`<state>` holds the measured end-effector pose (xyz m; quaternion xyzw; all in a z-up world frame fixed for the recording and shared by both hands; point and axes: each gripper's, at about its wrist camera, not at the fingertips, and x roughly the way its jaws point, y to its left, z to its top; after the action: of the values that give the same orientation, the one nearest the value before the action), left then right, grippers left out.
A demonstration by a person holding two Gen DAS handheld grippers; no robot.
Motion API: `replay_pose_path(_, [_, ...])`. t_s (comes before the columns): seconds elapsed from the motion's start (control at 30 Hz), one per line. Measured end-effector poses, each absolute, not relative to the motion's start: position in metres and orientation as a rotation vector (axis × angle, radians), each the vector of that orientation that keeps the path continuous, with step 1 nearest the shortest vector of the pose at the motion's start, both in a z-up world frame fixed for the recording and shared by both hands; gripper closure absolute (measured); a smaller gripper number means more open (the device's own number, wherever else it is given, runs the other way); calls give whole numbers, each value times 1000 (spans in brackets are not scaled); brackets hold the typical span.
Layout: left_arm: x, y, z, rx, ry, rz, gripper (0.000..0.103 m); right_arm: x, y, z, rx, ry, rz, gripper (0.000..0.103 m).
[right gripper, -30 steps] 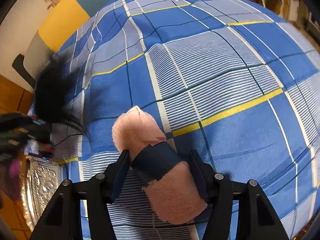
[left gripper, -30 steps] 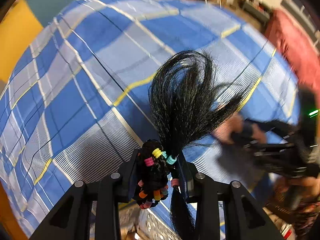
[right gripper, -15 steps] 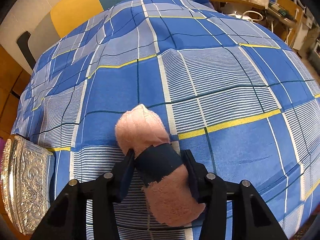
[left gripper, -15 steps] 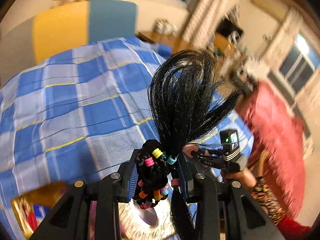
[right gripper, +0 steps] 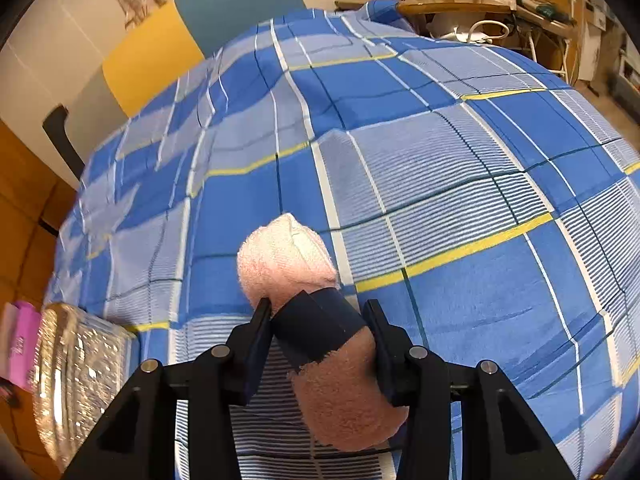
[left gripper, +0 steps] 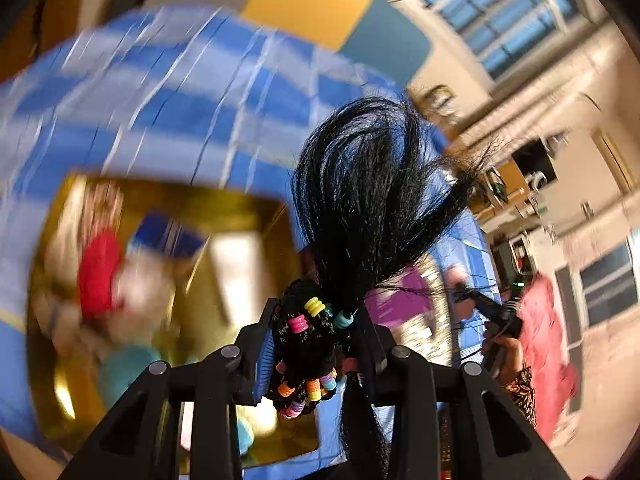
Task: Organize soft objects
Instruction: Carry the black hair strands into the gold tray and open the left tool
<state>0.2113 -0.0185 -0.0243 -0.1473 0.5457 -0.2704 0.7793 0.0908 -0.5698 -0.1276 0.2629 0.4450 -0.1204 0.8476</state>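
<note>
While the left view is smearing with blur, a gold tray (left gripper: 256,216) is showing below and left of the left gripper (left gripper: 316,350), lying on the blue checked bedspread (left gripper: 172,112). Inside the tray, soft things are blurring together: a red one (left gripper: 98,276), a pale one (left gripper: 140,292) and a teal one (left gripper: 120,368); what they are cannot be told. A glittering silver box (left gripper: 428,320) with something purple (left gripper: 400,304) at it is sitting to the right of the hair, and beyond it the right gripper (left gripper: 484,308) is appearing small at the bed's edge. A pink cloth (left gripper: 548,352) is hanging further right, with windows behind.

The hairpiece (left gripper: 372,208), a bundle of long black strands bound at the base with little coloured beads in yellow, pink, teal, orange and purple, is being pinched at that beaded knot by the left jaws, its loose ends fanning upward and blocking the middle of the view.

In the right view the right gripper (right gripper: 318,338) is hovering over the bedspread (right gripper: 460,184), its jaws squeezing a rolled pink towel (right gripper: 288,260) across a dark blue band (right gripper: 316,330) wrapped round its middle. The roll is sticking out ahead of and behind the fingers, tilted to the left. The silver box (right gripper: 76,368) is resting at the bed's left edge, the purple thing (right gripper: 20,344) just beside it; print on it is too blurred to read. A yellow and teal headboard (right gripper: 192,28) and a cluttered desk (right gripper: 460,0) are standing beyond the bed.
</note>
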Motion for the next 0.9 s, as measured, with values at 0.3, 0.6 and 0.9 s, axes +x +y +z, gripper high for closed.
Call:
replay_pose_path(0.3, [213,-11,-106,-384,1312,-465,49,82,-577,-113,588,834,-252,57])
replay_pose_path(0.6, [192,15,-56,-368,1020,-399,34,78,-575,-100,588,737,-231,57])
replay_pose_path(0.9, [162,44,-65,-409,1004,-348,35,66,-538,-58,561,684,-167,57])
